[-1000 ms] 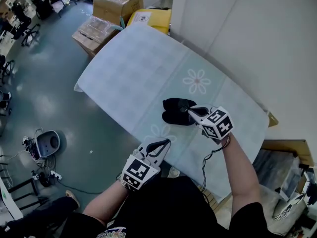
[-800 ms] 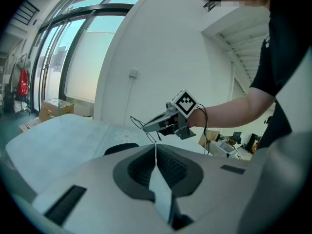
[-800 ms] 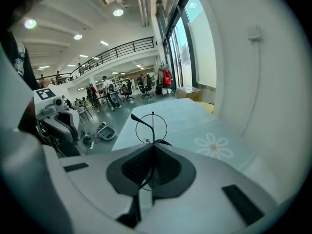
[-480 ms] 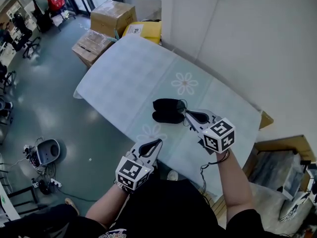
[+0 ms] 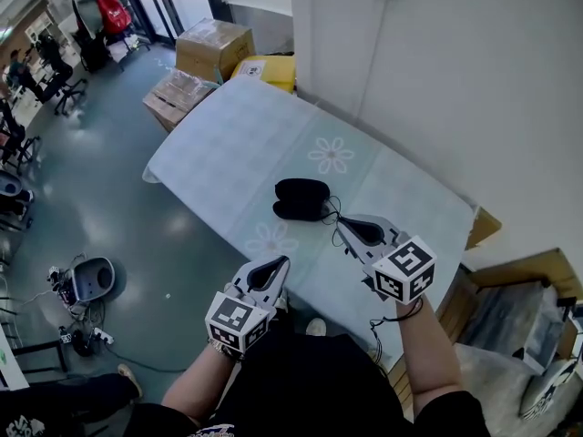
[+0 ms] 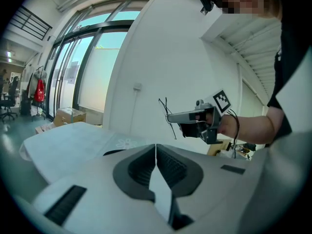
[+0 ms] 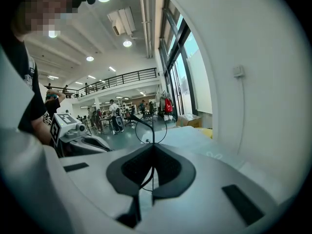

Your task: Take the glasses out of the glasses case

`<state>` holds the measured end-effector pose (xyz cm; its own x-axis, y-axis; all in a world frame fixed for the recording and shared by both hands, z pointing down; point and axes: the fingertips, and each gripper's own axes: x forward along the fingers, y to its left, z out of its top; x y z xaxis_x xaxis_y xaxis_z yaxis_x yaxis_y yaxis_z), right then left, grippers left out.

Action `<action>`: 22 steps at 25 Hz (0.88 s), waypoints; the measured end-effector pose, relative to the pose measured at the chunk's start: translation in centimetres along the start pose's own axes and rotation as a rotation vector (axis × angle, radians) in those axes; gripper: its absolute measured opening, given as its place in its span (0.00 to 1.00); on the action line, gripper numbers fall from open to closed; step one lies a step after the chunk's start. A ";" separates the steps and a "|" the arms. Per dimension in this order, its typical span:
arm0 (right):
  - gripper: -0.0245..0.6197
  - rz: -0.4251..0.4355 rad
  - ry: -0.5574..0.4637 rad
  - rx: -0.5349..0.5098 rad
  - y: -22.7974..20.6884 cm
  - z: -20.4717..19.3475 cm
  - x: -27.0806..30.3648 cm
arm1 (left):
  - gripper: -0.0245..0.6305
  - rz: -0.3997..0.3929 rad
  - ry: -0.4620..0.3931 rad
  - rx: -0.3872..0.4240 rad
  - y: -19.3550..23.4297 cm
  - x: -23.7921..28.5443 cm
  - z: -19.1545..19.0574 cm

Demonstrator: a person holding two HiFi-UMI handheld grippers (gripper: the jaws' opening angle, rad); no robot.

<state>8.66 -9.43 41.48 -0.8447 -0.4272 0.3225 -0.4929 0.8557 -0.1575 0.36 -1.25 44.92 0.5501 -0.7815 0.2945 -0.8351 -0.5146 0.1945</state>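
Surface (image 5: 228, 144): long table under a pale blue-green checked cloth (image 5: 401, 198) with white flower prints (image 5: 331, 155). Only item on it is a black glasses case (image 5: 301, 198), about mid-length, between two of the prints. Looks open, can't confirm.

Your desk (image 5: 228, 144) wears a pale blue-green checked cloth printed with white daisies. The glasses case (image 5: 301, 198) is black; the glasses (image 7: 151, 128) have thin black wire rims. Your left hand-held gripper (image 5: 284, 260) and right hand-held gripper (image 5: 339, 221) are pale grey, with dark grey pads and black-and-white square markers.
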 end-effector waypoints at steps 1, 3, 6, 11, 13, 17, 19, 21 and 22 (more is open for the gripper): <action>0.08 0.004 -0.006 0.001 0.4 -0.1 -0.5 | 0.08 0.008 -0.007 -0.012 -0.4 -0.3 0.1; 0.08 0.011 -0.012 0.001 1.1 -0.3 -1.3 | 0.08 0.023 -0.018 -0.024 -1.2 -1.1 0.3; 0.08 0.020 -0.012 -0.001 2.2 -0.7 -2.3 | 0.08 0.033 -0.021 -0.012 -2.2 -2.0 0.4; 0.08 0.035 -0.010 -0.006 4.2 -2.0 -3.4 | 0.08 0.044 -0.012 -0.007 -3.6 -3.2 -0.4; 0.08 0.037 -0.010 -0.005 4.9 -2.5 -3.8 | 0.08 0.040 0.002 -0.001 -4.1 -3.5 -0.8; 0.07 0.040 -0.017 0.019 6.3 -3.5 -4.4 | 0.08 0.039 0.022 -0.004 -4.3 -4.1 -1.3; 0.07 0.032 -0.022 0.033 6.9 -3.8 -4.7 | 0.08 0.036 0.026 -0.007 -4.2 -4.3 -1.2; 0.08 0.020 -0.032 0.045 7.5 -3.8 -4.8 | 0.08 0.025 0.027 0.000 -4.0 -4.6 -1.0; 0.07 0.013 -0.036 0.050 7.8 -3.9 -4.7 | 0.08 0.018 0.027 0.006 -3.8 -4.8 -0.9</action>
<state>9.61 0.41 42.32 -0.8576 -0.4272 0.2862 -0.4908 0.8461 -0.2078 0.89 4.80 43.65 0.5346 -0.7809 0.3230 -0.8449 -0.5025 0.1836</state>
